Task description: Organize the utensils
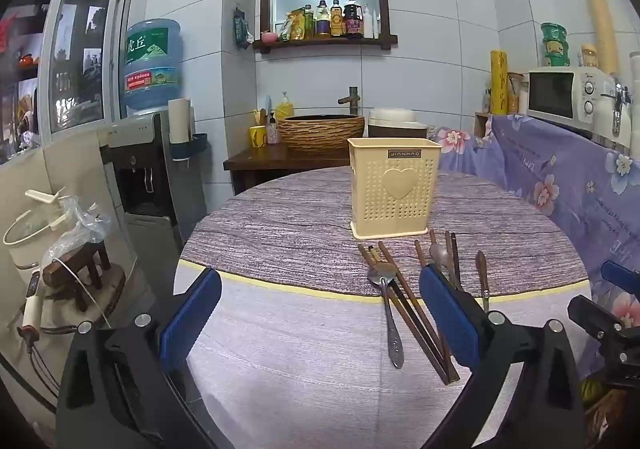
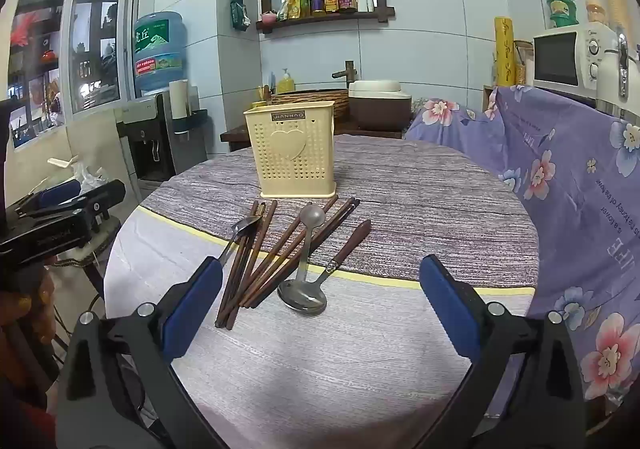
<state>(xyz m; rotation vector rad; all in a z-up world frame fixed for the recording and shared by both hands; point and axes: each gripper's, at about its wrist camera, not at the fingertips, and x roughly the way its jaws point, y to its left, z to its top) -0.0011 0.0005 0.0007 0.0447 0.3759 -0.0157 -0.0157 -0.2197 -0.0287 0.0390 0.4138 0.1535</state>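
White wall tiles and a wooden-framed shelf of bottles back a round worktop covered in a striped purple-grey cloth. Toward its far side a cream perforated utensil holder with a heart on its front stands upright. Just in front of it on the cloth lies a loose spread of utensils: brown chopsticks fanned out lengthwise, a metal spoon among them, another spoon with its bowl nearest the right camera, and a wooden-handled utensil crossing that spoon's handle. The left gripper hovers near the pile with its blue-padded fingers spread wide, grasping nothing. The right gripper hangs above the near edge of the utensils, its fingers likewise released. A microwave sits at the right above a floral cloth.
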